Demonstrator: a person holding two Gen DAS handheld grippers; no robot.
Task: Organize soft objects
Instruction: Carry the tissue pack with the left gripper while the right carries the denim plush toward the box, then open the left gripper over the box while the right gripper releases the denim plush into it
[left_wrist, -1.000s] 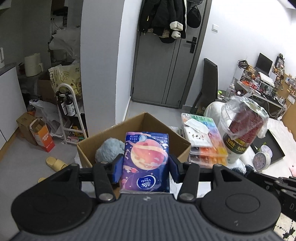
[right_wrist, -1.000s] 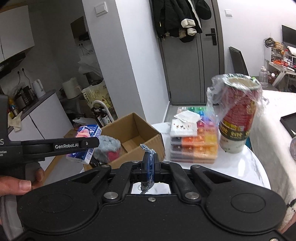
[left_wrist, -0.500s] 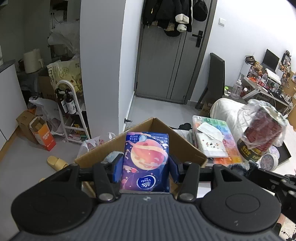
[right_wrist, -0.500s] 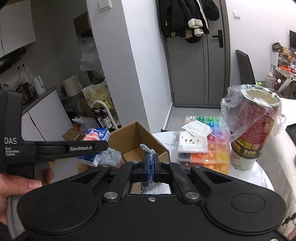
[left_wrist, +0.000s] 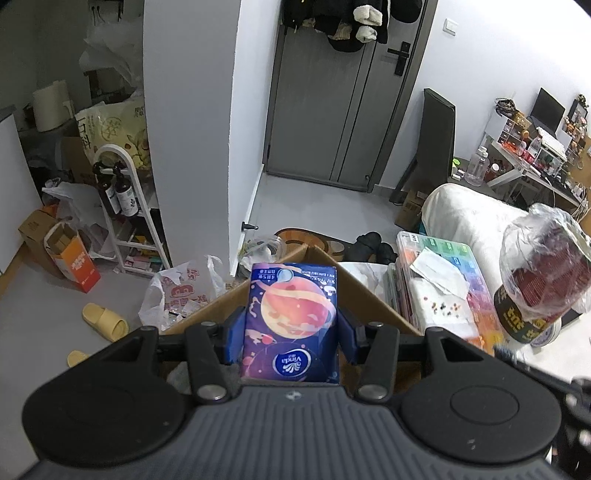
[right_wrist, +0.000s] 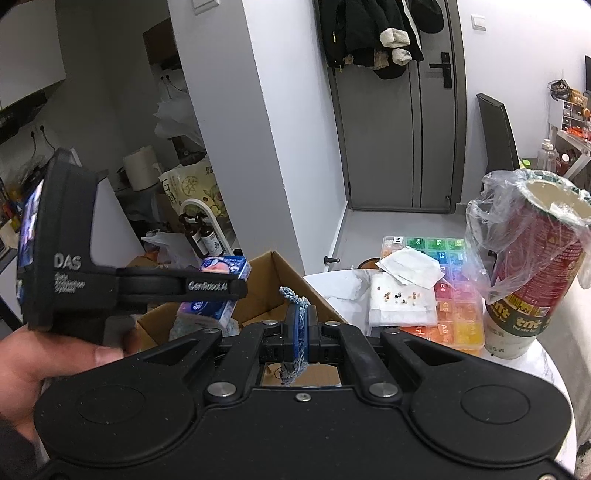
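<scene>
While the left tool (left_wrist: 291, 326) clamps a blue tissue pack (left_wrist: 291, 325) printed with an orange planet between its pads, the pack stands upright over the open cardboard box (left_wrist: 373, 302) just ahead of the tool. In the right wrist view the same pack (right_wrist: 221, 286) hangs above the box's left part, with a hand (right_wrist: 55, 354) gripping that tool's handle. The right tool (right_wrist: 300, 332) is pinched fully together on a thin scrap of blue-grey knitted fabric (right_wrist: 295, 299), whose frayed end pokes up past the fingertips, over the box's near right edge. Beyond and to the right of it on the white worktop (right_wrist: 532, 369) sit a colourful compartment case (right_wrist: 458, 314) and a plastic-wrapped red cup (right_wrist: 528, 266).
</scene>
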